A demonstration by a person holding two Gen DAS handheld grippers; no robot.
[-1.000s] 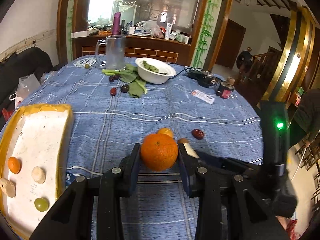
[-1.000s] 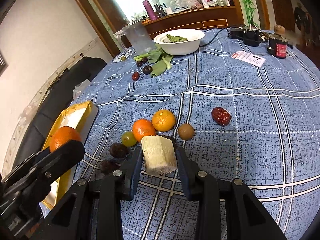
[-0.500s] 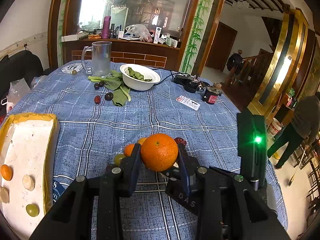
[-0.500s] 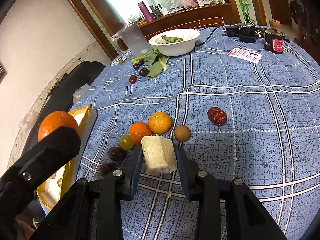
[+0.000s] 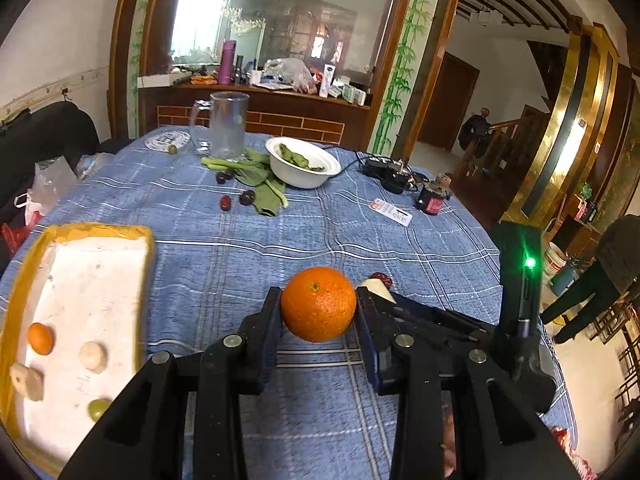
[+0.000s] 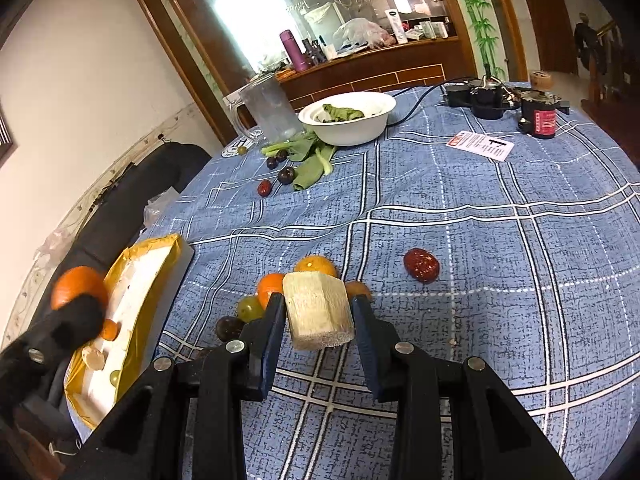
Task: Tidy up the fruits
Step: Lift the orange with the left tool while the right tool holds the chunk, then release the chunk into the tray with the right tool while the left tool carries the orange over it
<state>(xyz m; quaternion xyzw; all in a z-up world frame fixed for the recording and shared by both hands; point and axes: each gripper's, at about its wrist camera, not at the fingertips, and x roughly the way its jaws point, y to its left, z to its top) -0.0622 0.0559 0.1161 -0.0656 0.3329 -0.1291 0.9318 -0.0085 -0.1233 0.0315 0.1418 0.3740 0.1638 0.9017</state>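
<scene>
My left gripper (image 5: pixel 318 308) is shut on an orange (image 5: pixel 318 304), held above the blue checked tablecloth. To its left lies a white tray with a yellow rim (image 5: pixel 146 248) holding a small orange (image 5: pixel 40 338), two pale chunks and a green grape (image 5: pixel 97 409). My right gripper (image 6: pixel 319 312) is shut on a pale cut chunk of fruit (image 6: pixel 318 310). Just beyond it on the cloth sit two small oranges (image 6: pixel 315 267), a green grape (image 6: pixel 250 307), dark fruits (image 6: pixel 229 327) and a red date (image 6: pixel 421 265). The left gripper with its orange (image 6: pixel 78 286) shows at the left of the right wrist view.
Far across the table stand a white bowl of greens (image 5: pixel 303 162), a glass mug (image 5: pixel 227 124), loose leaves with dark fruits (image 5: pixel 247 197), a card (image 5: pixel 391 212) and black gear with cables (image 5: pixel 394 174). A person's legs (image 5: pixel 580 300) show at the right.
My left gripper has risen and swung with the orange, so the tray now sits nearer the middle-left. In the right wrist view it moved left and up. The right gripper barely shifted.
</scene>
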